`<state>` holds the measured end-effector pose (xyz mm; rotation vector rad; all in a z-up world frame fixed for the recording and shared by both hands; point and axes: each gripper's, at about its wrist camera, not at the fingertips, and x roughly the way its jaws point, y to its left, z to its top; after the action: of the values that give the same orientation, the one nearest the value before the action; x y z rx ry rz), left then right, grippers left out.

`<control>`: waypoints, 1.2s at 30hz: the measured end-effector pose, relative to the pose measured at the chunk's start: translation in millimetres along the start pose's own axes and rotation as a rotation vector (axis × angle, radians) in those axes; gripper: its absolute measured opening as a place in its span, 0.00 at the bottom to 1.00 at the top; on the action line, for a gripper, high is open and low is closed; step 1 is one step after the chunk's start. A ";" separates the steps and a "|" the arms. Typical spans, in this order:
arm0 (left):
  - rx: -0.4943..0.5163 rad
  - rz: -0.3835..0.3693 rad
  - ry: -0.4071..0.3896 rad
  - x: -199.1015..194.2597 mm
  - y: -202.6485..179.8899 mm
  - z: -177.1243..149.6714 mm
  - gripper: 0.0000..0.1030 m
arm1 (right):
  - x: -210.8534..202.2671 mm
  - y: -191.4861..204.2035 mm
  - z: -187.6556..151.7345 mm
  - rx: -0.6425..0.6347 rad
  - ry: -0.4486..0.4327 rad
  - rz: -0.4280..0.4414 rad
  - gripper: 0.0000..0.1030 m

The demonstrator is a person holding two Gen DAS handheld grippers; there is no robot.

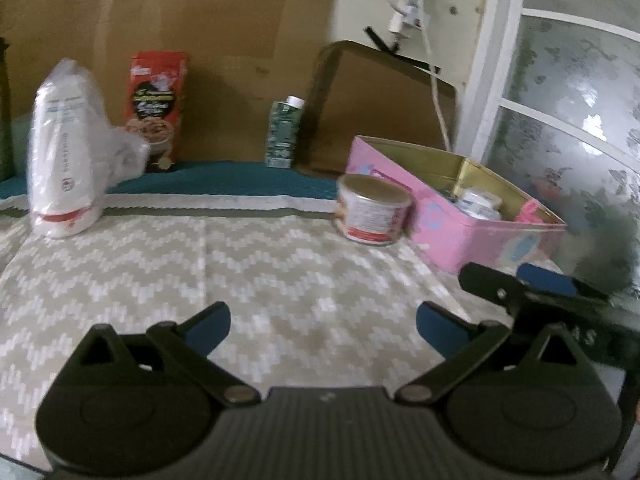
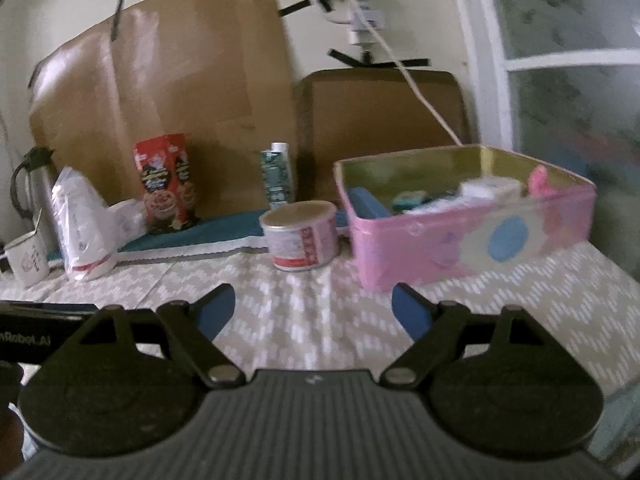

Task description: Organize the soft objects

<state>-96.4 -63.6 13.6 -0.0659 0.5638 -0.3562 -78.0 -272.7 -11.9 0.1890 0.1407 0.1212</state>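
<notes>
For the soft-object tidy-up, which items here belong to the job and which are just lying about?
Job: white plastic pack, pink tin already holding small items, both grippers open and empty (left gripper, right gripper).
Lying about: round can, red packet, green carton, white mug, flask.

Item count, both views combined:

- One pink tin box (image 2: pixel 472 236), open, right of centre in the right wrist view; contents are blurred and cannot be counted.
- One round can (image 2: pixel 300 236), centre.
- One small green carton (image 2: pixel 277 176) with a white cap, upper centre.
- One red snack packet (image 2: pixel 166 184), left of centre.
- One white plastic-wrapped pack (image 1: pixel 66 152), left.
- One white mug (image 2: pixel 27 262), far left.
- One metal flask (image 2: pixel 34 188), far left.
- Two cardboard sheets: one large (image 2: pixel 168 92), one small (image 2: pixel 380 108), at the top.
- Two grippers: left (image 1: pixel 323 322), right (image 2: pixel 313 308).
</notes>
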 end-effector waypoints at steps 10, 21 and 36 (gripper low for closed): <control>-0.060 0.085 -0.008 -4.5 41.7 2.7 1.00 | 82.1 40.0 22.5 -0.125 0.080 0.097 0.85; -0.081 0.093 0.010 2.5 49.5 3.5 1.00 | 163.2 43.8 29.1 -0.148 0.181 -0.037 0.86; -0.078 0.112 0.022 9.7 50.5 6.6 1.00 | 187.5 65.9 34.8 -0.378 0.150 0.126 0.87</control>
<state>-69.5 -19.9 6.3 -0.1053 0.6007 -0.2260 104.5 -189.7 10.9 -0.1896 0.2524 0.2845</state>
